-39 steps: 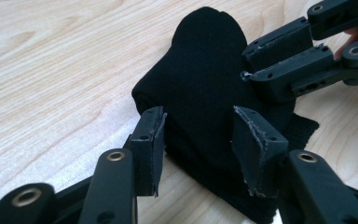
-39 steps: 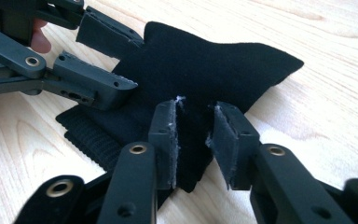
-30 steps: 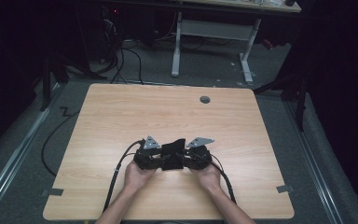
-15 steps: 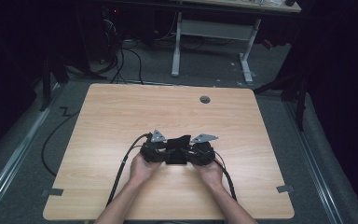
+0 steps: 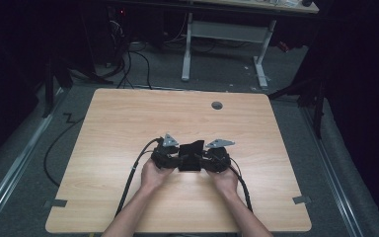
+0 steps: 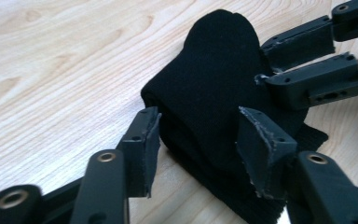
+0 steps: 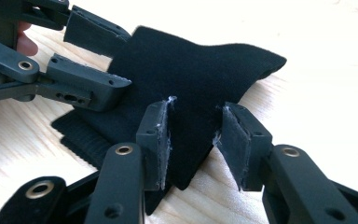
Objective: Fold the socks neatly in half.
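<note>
We hold both grippers over the near middle of the wooden table (image 5: pixel 128 123), facing each other across a black sock (image 5: pixel 191 156) that lies folded on the tabletop between them.

Left gripper (image 6: pixel 198 137): the jaws have just been opening. The sock sits between the pads, but a gap shows at the left pad, so the pads do not press on the fabric.

Right gripper (image 7: pixel 193 135): the jaws stand apart with a flap of the sock between them; neither pad clamps it.

Compared with one second ago, the left hand (image 5: pixel 153 175) has shifted slightly across the table, and the sock now shows a raised corner pointing away from us. The right hand (image 5: pixel 225 178) sits where it was.
</note>
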`<state>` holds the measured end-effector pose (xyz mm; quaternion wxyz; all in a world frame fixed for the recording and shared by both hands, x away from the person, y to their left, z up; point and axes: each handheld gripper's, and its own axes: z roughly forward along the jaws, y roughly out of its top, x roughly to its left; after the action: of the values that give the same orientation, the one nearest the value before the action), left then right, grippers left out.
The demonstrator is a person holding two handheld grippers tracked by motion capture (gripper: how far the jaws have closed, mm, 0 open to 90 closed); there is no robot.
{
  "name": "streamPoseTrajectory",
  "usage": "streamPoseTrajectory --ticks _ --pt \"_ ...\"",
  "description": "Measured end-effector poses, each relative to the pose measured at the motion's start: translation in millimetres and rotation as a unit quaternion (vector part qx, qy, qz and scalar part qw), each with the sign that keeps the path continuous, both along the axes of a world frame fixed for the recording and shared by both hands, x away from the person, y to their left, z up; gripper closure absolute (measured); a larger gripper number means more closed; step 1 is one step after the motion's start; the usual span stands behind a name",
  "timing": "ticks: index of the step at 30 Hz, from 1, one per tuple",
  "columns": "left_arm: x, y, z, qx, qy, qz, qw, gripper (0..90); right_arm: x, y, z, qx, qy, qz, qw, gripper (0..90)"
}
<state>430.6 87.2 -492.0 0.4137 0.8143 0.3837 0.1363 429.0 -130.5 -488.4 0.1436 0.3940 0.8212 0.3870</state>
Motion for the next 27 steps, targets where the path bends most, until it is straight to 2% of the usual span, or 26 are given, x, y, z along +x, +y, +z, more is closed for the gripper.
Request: streamPoseTrajectory --ticks 6,8,16,19,27 --pt "-8.1 11.1 10.5 -0.015 -0.018 0.009 0.9997 43.4 -4.7 -5.2 6.2 0.016 -0.012 0.001 0.9998 61.5" --pt "-10.8 14.9 13.8 -0.023 -0.020 0.013 0.9995 42.6 -6.1 -8.0 7.9 0.019 -0.014 0.005 0.9997 61.6" --pt "-21.4 28.7 27.3 -0.030 -0.037 0.024 0.9986 40.9 -10.0 -22.8 15.6 0.038 -0.016 -0.001 0.9991 61.7" --pt "-23.7 32.8 30.3 -0.039 -0.037 0.026 0.9982 40.3 -11.9 -27.1 18.3 0.041 -0.020 -0.001 0.9990 61.7" --pt "-30.7 40.6 34.5 -0.038 -0.043 0.033 0.9978 39.3 -16.9 -34.1 22.5 0.054 -0.025 0.003 0.9982 62.2"
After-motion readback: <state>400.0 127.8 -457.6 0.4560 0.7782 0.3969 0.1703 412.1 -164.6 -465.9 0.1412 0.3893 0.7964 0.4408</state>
